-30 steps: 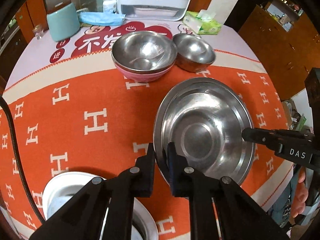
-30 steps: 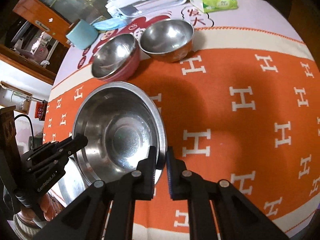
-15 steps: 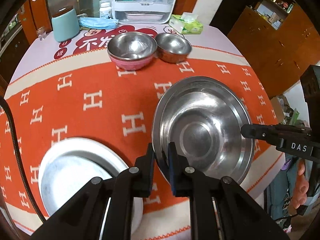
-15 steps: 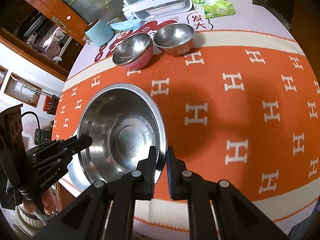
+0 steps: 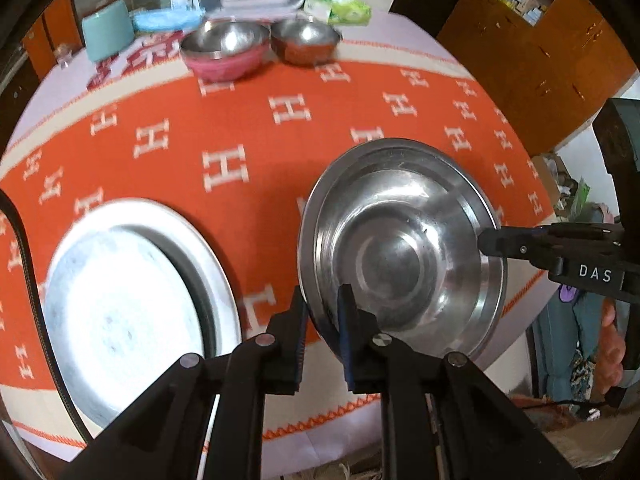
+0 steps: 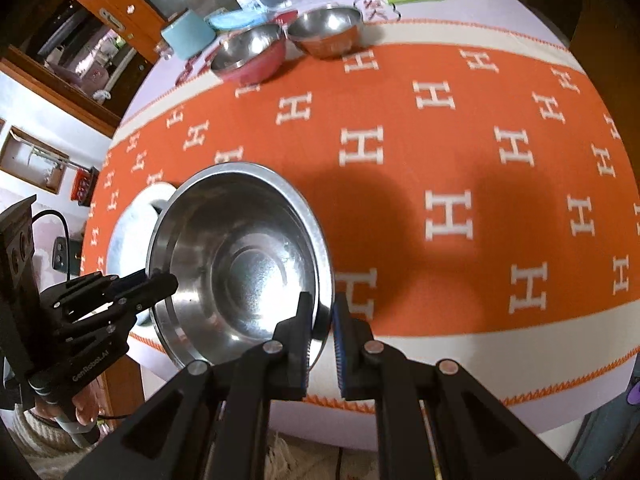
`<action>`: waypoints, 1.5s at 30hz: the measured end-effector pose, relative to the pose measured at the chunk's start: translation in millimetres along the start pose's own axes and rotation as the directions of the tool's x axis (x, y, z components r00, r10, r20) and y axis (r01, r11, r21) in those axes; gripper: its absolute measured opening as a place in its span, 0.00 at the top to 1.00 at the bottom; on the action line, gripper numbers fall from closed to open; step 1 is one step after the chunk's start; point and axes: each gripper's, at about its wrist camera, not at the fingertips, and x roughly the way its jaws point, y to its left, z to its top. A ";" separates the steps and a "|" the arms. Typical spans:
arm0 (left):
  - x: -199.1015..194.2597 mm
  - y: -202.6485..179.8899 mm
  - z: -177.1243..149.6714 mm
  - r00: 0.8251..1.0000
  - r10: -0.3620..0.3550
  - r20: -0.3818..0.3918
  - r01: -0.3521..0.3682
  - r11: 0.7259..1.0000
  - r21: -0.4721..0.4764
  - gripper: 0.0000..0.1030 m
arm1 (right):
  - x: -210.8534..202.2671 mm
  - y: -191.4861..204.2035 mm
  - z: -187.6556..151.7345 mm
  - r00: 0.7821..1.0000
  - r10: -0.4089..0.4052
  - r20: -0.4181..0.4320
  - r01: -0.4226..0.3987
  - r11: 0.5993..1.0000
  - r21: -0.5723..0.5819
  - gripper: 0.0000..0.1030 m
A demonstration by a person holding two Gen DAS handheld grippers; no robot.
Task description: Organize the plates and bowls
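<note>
Steel basin (image 5: 400,248) carried nearer plate (image 5: 128,280) — both grippers clamped.

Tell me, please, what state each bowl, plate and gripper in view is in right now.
Large steel bowl: held by its rim on two opposite sides, empty.
White plate: on the tablecloth, empty.
Pink bowl: upright, steel-lined, empty.
Small steel bowl: upright beside it, empty.
Left gripper: shut on the rim.
Right gripper: shut on the rim.
</note>
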 end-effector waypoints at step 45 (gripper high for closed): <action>20.8 0.7 2.3 0.997 0.077 -0.031 -0.078 0.997 -0.024 0.36 | 22.5 -15.1 -0.5 0.999 -0.030 -0.013 0.030 0.999 -0.027 0.64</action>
